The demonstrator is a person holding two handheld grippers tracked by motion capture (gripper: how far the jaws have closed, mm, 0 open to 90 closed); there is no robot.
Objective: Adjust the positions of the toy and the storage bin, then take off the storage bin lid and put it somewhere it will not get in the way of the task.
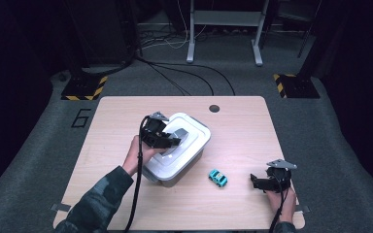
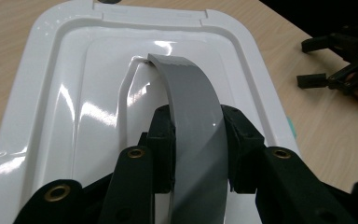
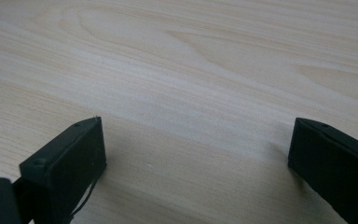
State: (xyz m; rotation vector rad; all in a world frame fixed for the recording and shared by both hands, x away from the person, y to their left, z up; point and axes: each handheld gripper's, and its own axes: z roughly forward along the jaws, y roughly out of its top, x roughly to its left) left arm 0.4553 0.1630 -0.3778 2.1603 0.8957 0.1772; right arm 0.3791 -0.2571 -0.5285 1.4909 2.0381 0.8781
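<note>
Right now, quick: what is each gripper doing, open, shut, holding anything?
Left gripper: shut on the grey handle of the white box lid.
Right gripper: open, holding nothing, over bare table.

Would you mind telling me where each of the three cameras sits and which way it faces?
High view: above the person's side, looking forward and down on the table; both forearms, left claw and right claw show, plus a toy car.
Left gripper view: rides the left claw, looking along its jaws, shut on the grey handle of the white bin lid.
Right gripper view: rides the right claw, facing bare tabletop, jaws open.
Shared: the high and left gripper views both show the lid, handle and right claw.
</note>
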